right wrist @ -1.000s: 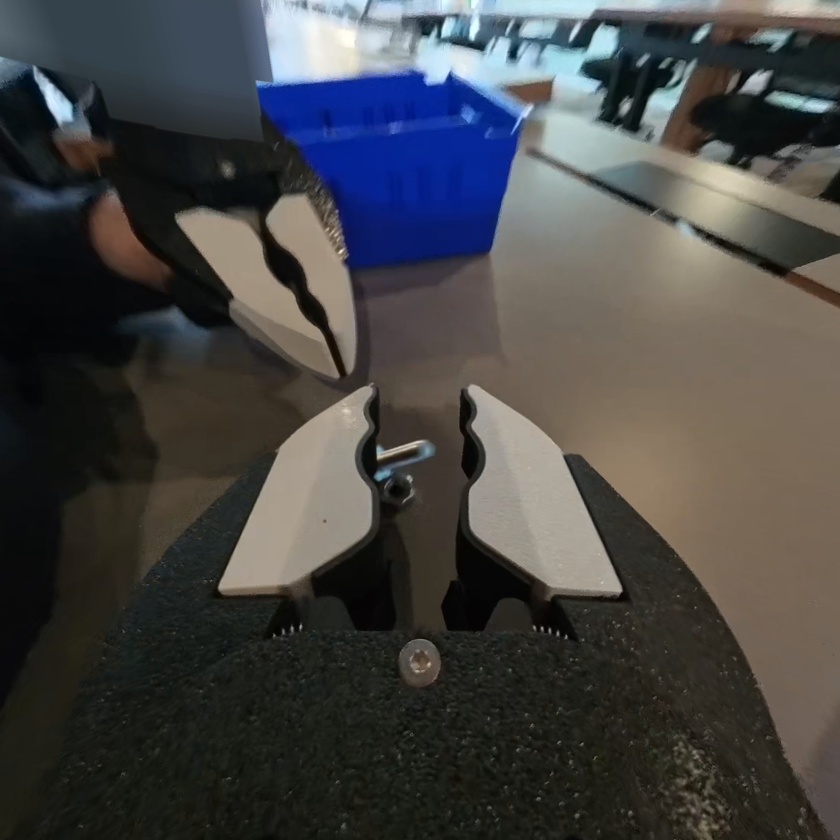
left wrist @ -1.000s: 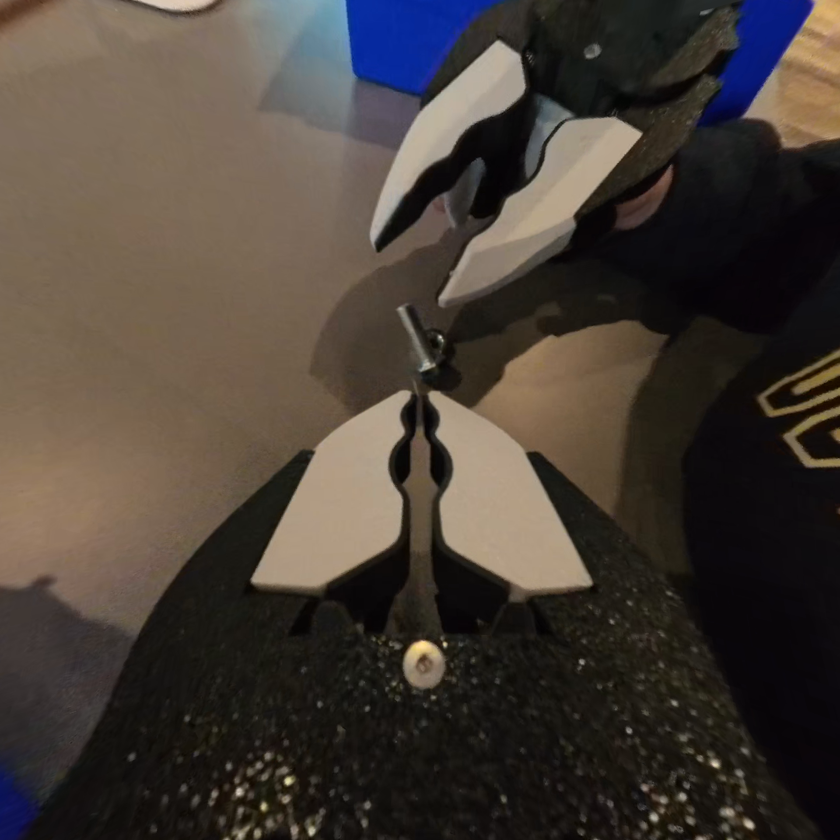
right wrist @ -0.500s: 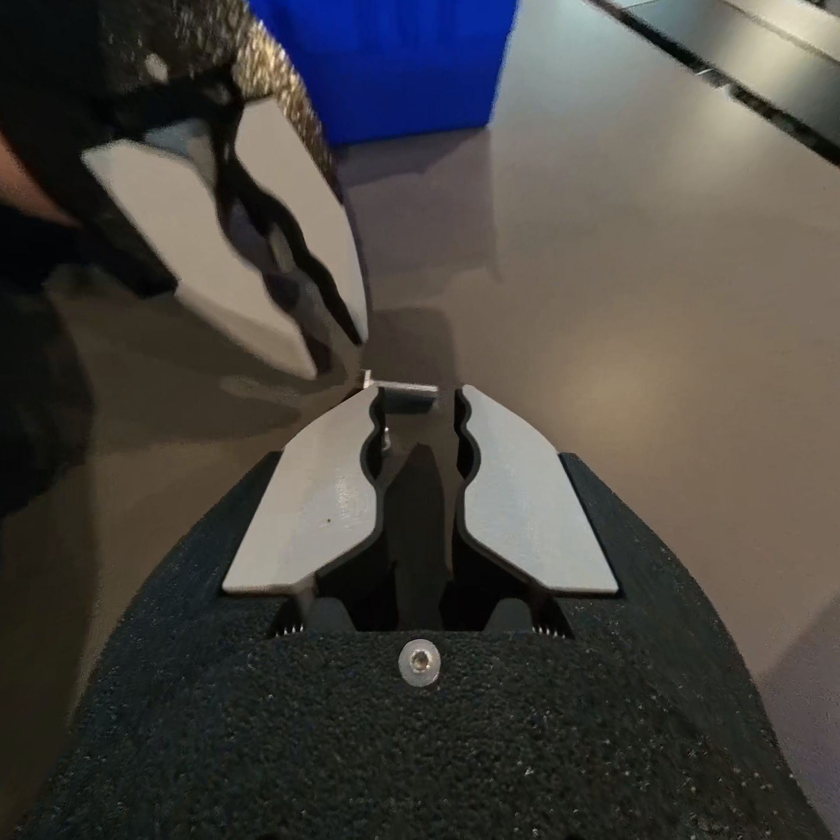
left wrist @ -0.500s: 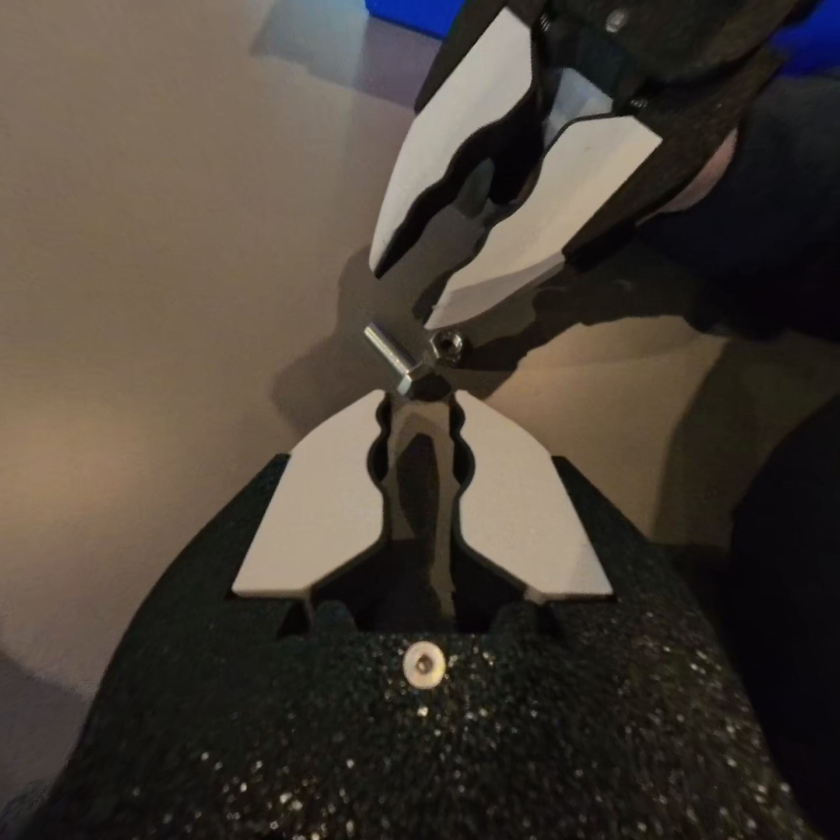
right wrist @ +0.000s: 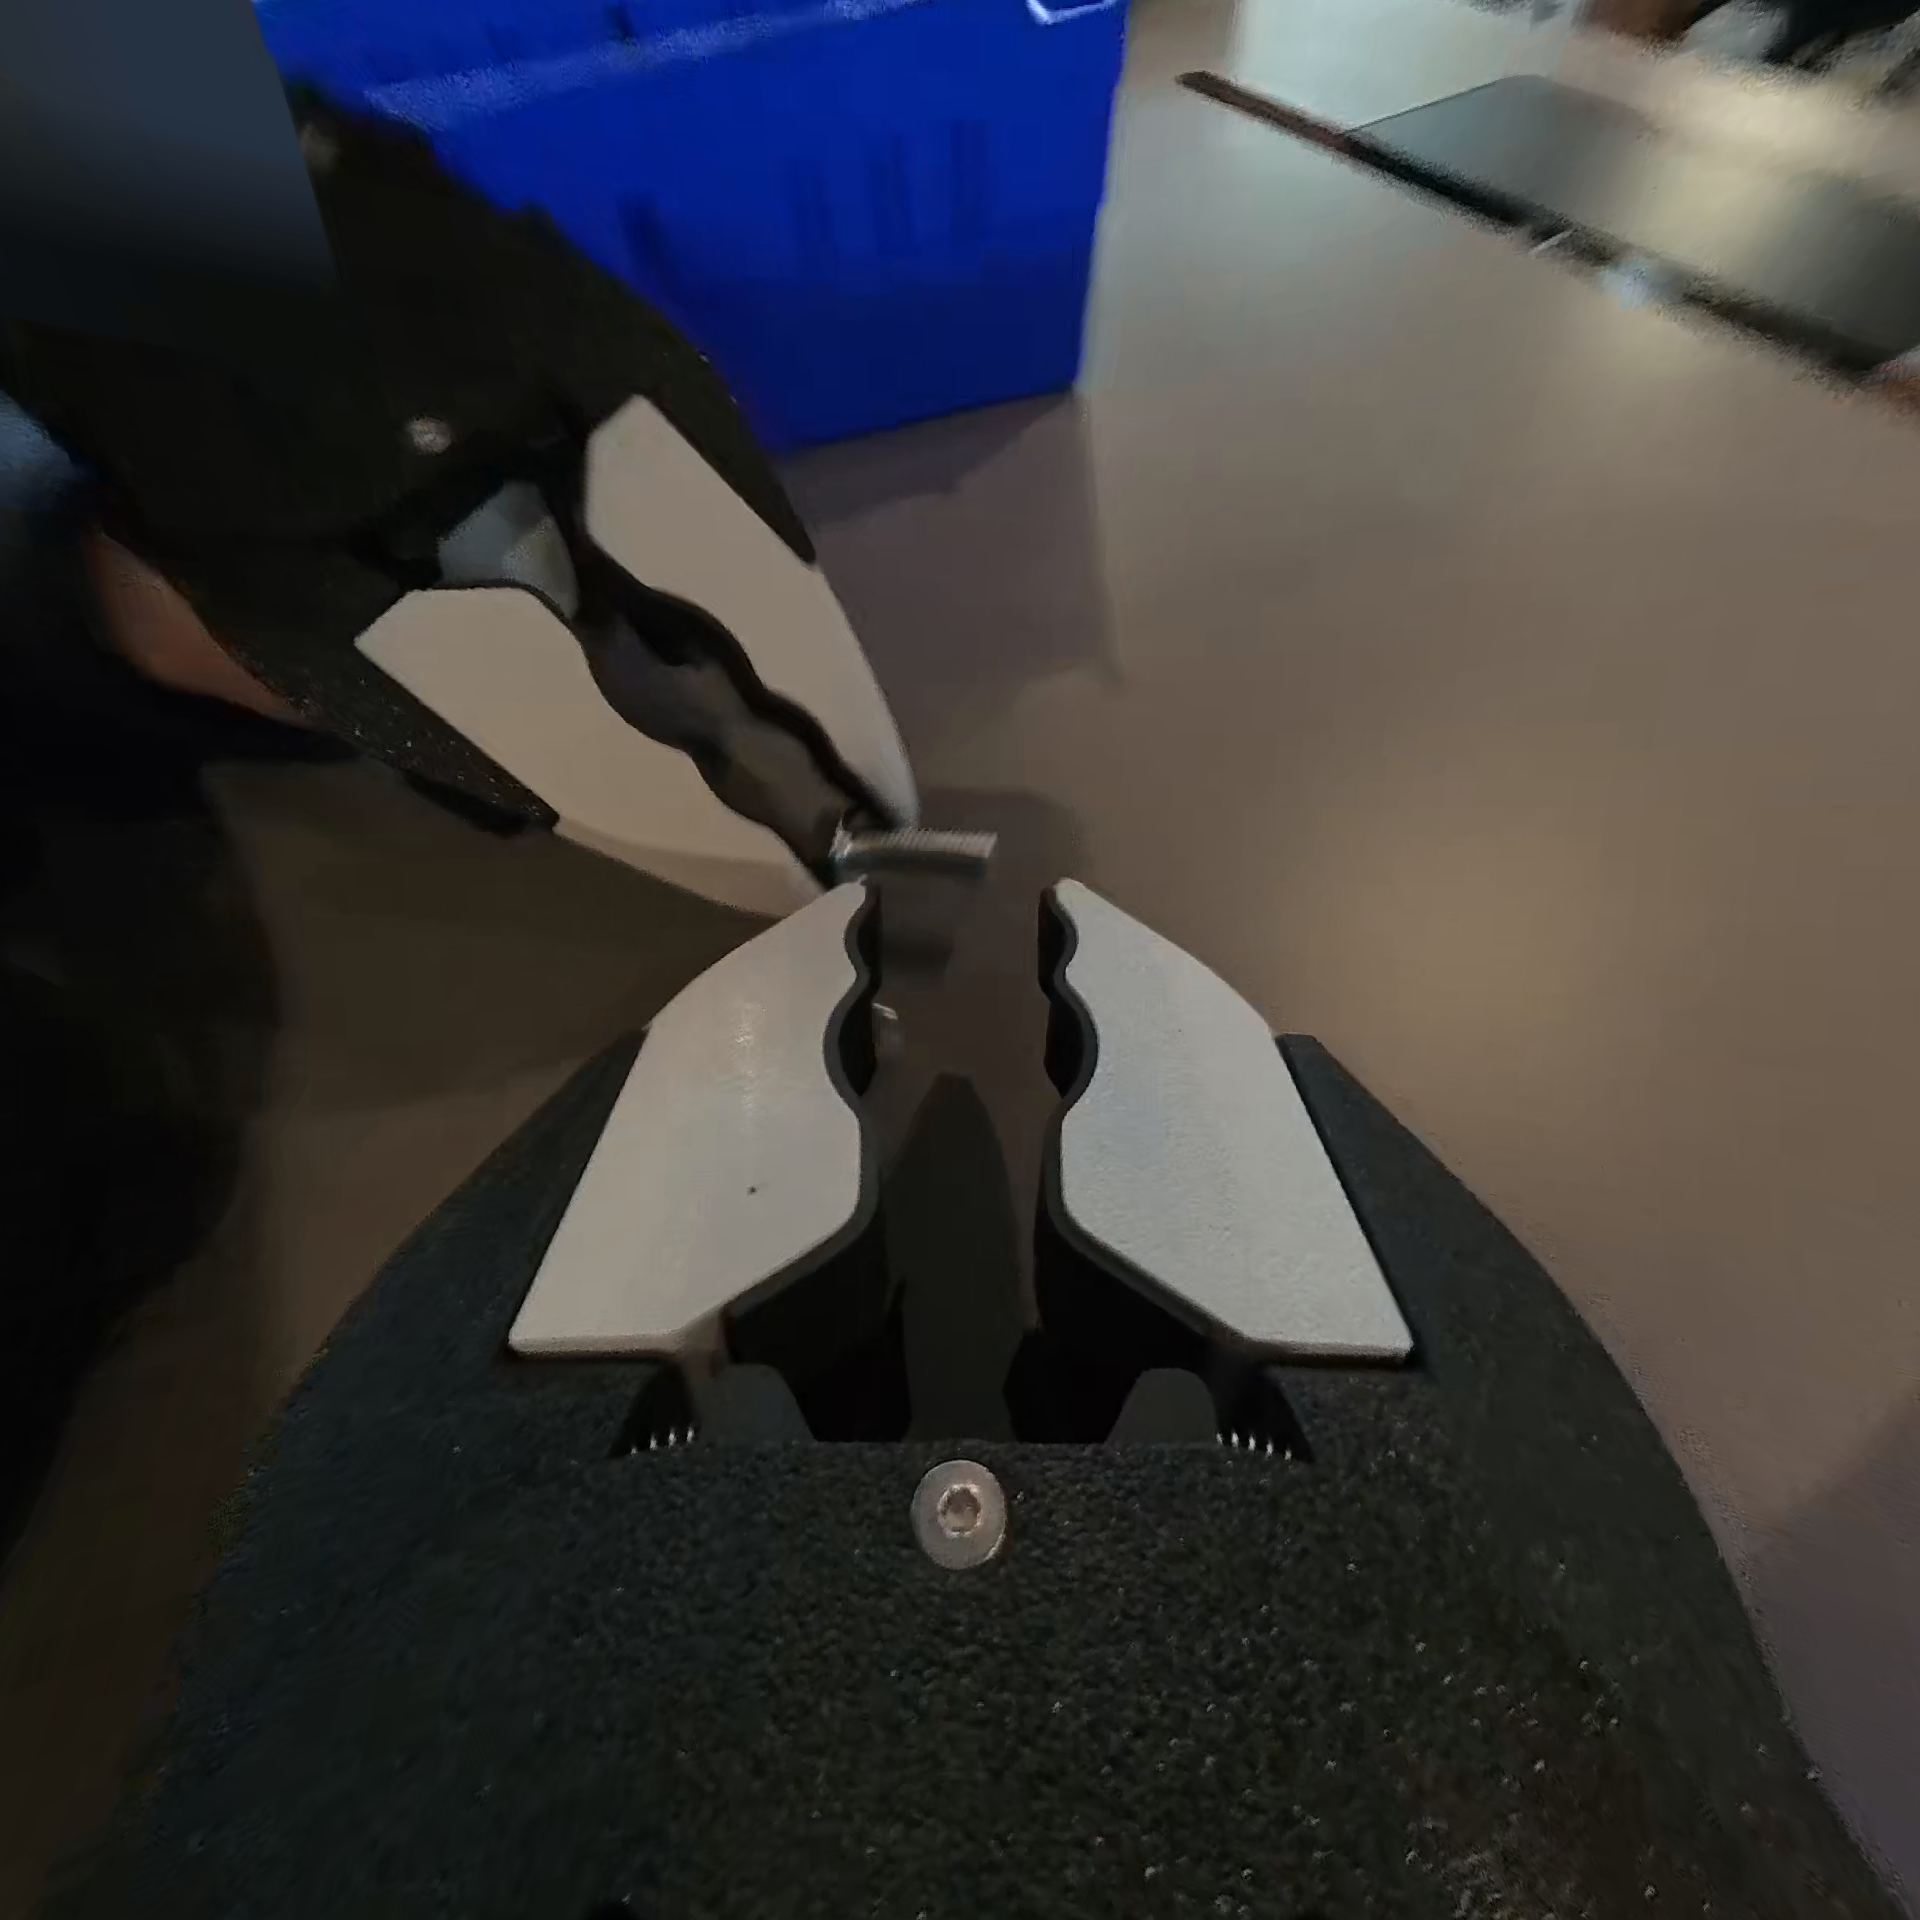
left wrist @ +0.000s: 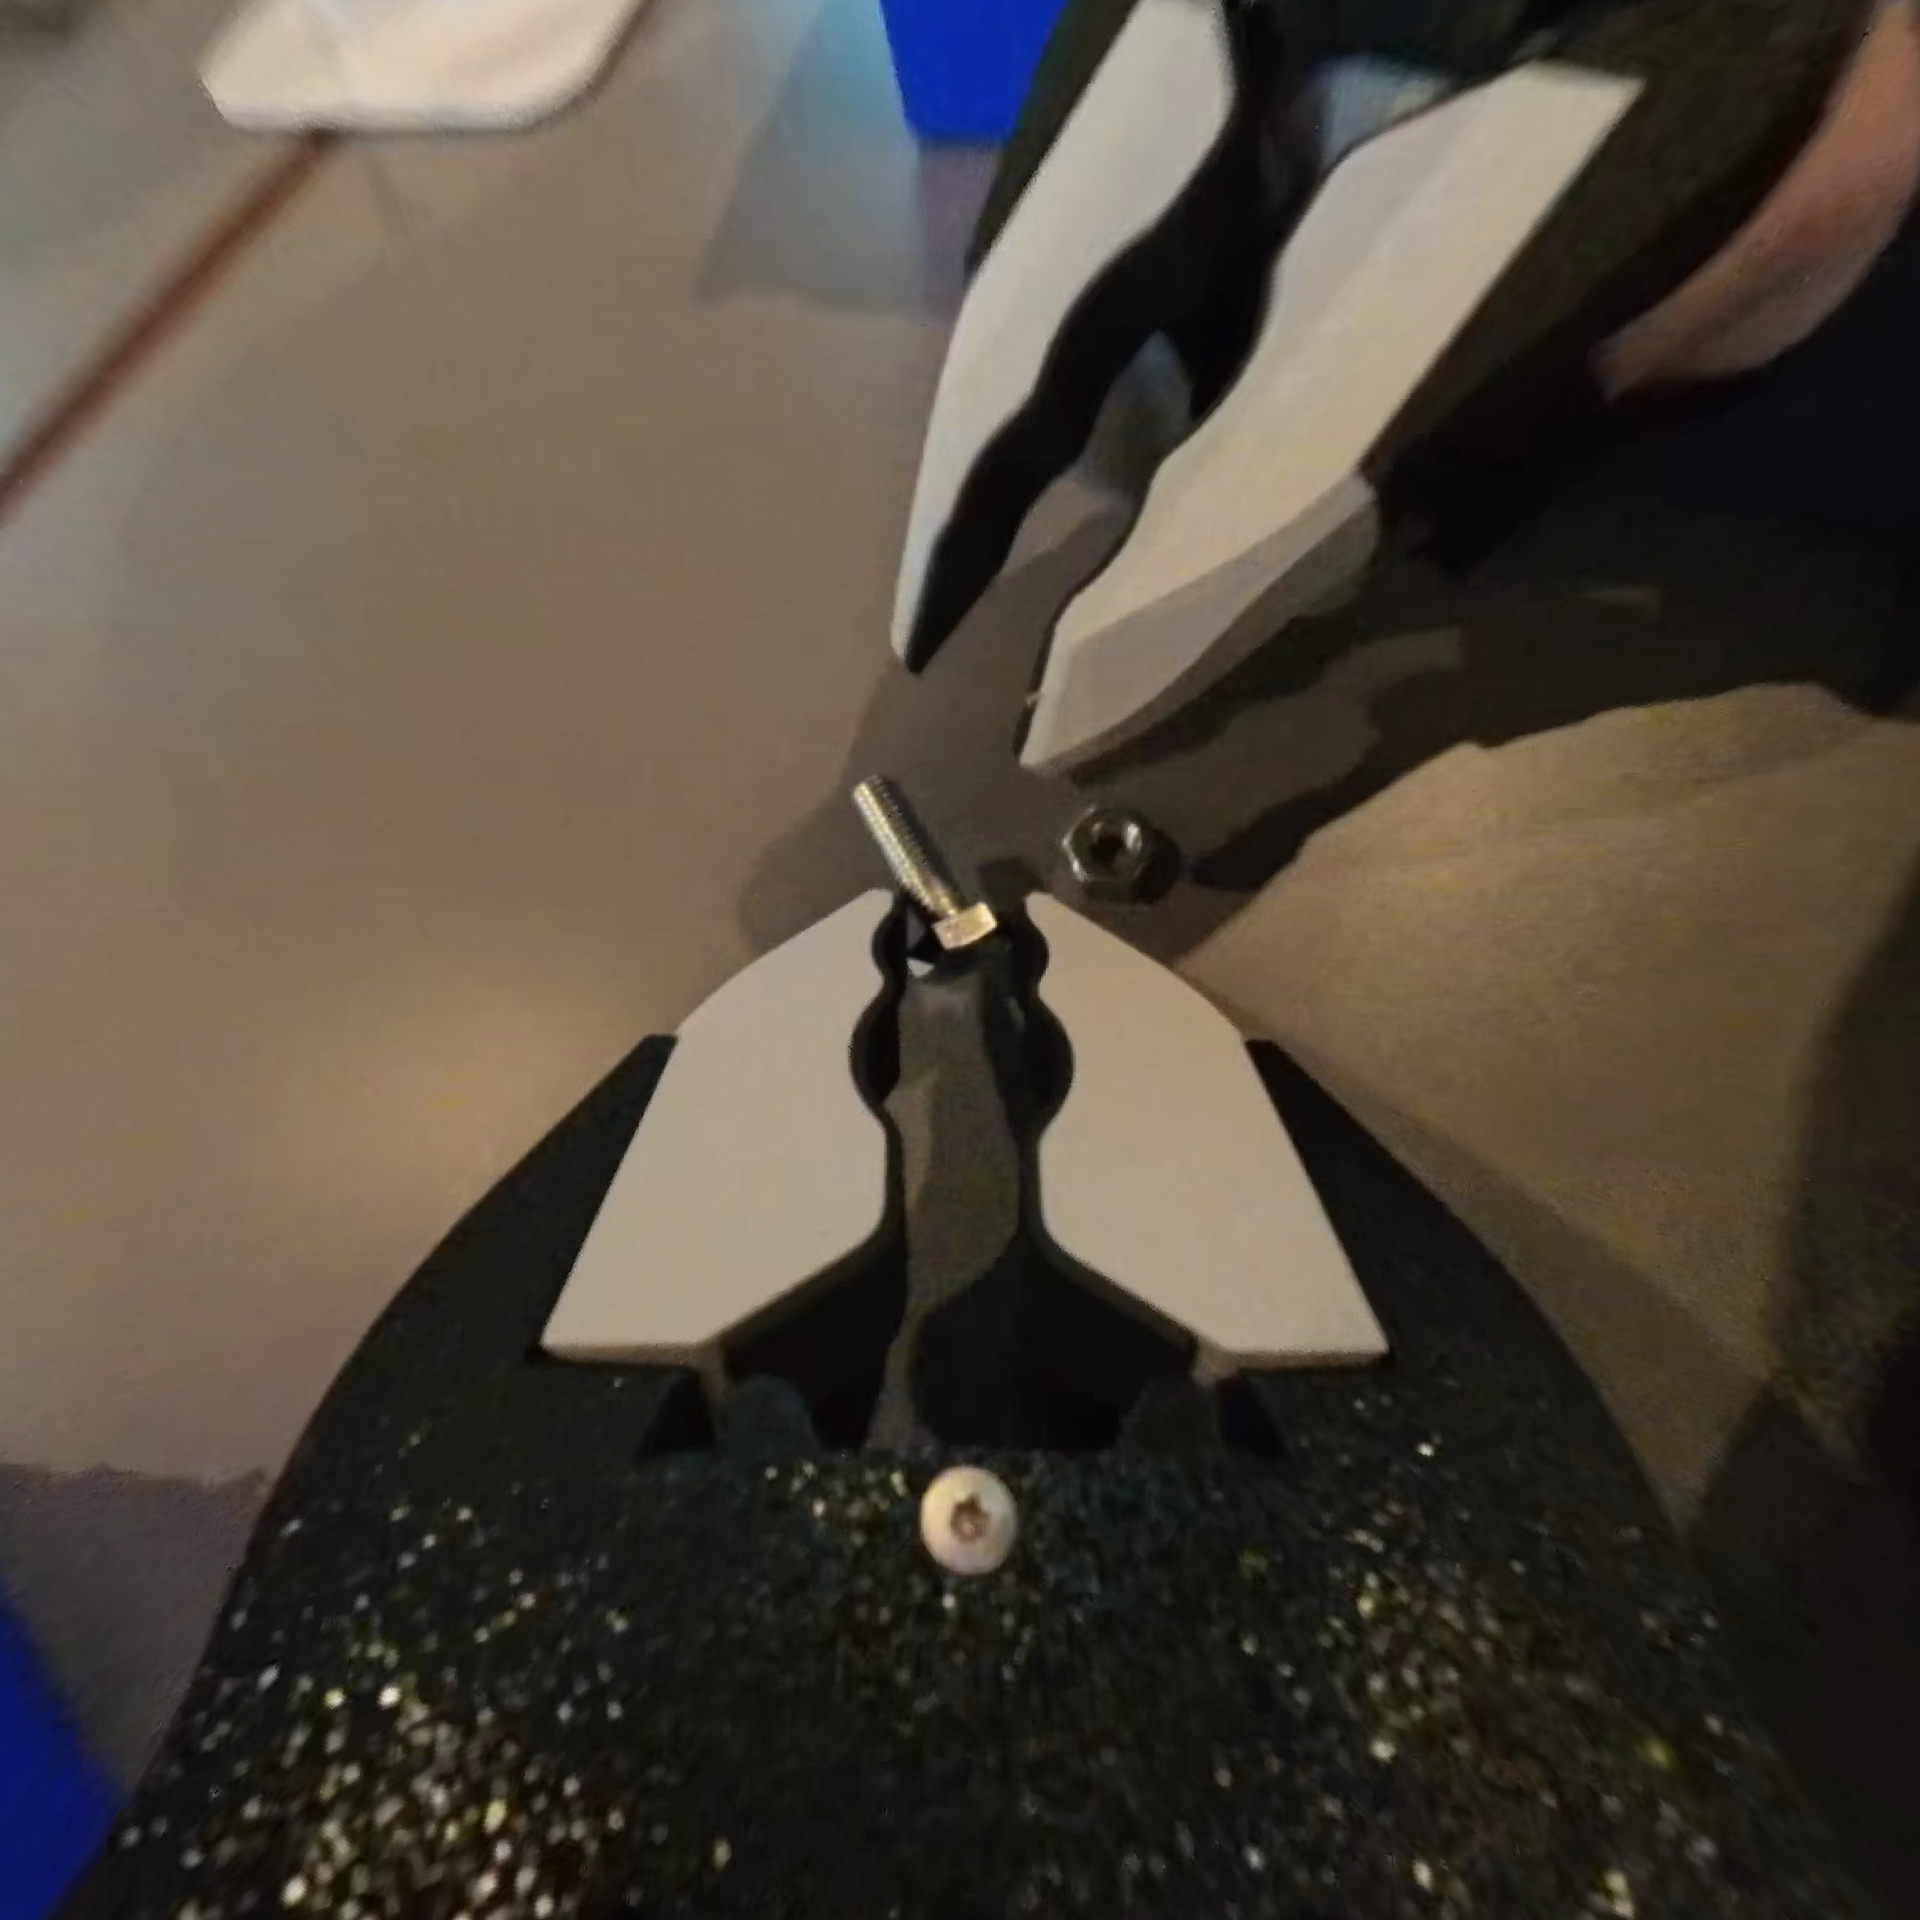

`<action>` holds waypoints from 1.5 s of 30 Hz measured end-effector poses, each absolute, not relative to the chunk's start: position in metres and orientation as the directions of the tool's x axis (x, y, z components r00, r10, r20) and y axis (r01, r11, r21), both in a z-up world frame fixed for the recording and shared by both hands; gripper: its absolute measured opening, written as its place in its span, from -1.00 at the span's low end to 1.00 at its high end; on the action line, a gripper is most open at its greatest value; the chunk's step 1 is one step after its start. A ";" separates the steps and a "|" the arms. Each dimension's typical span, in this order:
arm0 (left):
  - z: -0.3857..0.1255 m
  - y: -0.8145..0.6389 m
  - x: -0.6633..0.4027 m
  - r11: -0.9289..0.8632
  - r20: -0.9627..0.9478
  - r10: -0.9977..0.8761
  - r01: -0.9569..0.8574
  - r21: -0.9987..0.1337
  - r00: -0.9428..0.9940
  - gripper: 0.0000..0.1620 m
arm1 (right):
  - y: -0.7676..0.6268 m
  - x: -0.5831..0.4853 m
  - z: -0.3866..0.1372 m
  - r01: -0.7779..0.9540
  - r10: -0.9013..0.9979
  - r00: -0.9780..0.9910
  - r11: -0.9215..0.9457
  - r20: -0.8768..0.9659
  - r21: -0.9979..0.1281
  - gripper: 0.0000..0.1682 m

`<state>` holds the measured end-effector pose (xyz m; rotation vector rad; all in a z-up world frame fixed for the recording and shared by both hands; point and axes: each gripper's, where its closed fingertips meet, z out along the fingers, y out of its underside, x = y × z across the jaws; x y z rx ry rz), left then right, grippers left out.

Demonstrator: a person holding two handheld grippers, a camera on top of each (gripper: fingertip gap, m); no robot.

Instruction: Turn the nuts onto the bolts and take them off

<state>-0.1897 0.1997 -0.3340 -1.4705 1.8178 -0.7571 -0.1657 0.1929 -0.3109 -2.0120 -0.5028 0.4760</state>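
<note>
A small silver bolt has its square head between the tips of my left gripper, and its threaded end points away and to the left. The jaws stand narrow around the head. In the right wrist view the bolt is level, with a shadow under it. A dark hex nut lies on the table just right of the bolt, below one fingertip of my right gripper. My right gripper is open and empty, pointing down at the bolt. Its left finger hides most of the nut.
A blue plastic bin stands behind the work spot on the grey-brown table. A white object lies at the far left. A person's dark sleeve fills the right side. A dark strip crosses the far right.
My left gripper opened, came up to the bolt's head and has narrowed around it. The nut now lies apart from the bolt. My right gripper has come closer and stays open.
</note>
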 end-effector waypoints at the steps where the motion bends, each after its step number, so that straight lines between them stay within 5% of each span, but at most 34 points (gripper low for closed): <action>1: -0.325 0.198 -0.190 0.221 -0.167 -0.975 -0.543 -0.810 -0.146 -0.77 | 0.191 -0.169 -0.308 0.105 0.545 0.819 -0.453 -0.182 -0.885 -0.70; 12: -0.288 0.176 -0.191 0.323 -0.260 -0.939 -0.308 -0.895 -0.226 -0.78 | 0.187 -0.185 -0.267 -0.384 0.588 0.513 -0.494 -0.625 -0.780 -0.88; 16: -0.288 0.172 -0.193 0.262 -0.184 -0.946 -0.292 -0.920 -0.267 -0.77 | 0.183 -0.188 -0.265 -0.350 0.631 0.514 -0.464 -0.581 -0.813 -0.89; 21: -0.292 0.174 -0.199 0.165 -0.069 -0.950 -0.302 -0.939 -0.305 -0.51 | 0.175 -0.194 -0.264 -0.177 0.722 0.583 -0.334 -0.372 -0.926 -0.88; 29: -0.282 0.162 -0.211 0.023 0.091 -0.894 -0.247 -0.969 -0.438 -0.54 | 0.168 -0.204 -0.265 -0.073 0.777 0.576 -0.259 -0.253 -0.963 -0.88; 45: -0.291 0.164 -0.206 0.212 -0.110 -0.924 -0.250 -0.945 -0.365 -0.74 | 0.171 -0.213 -0.262 -0.101 0.765 0.596 -0.230 -0.244 -0.968 -0.88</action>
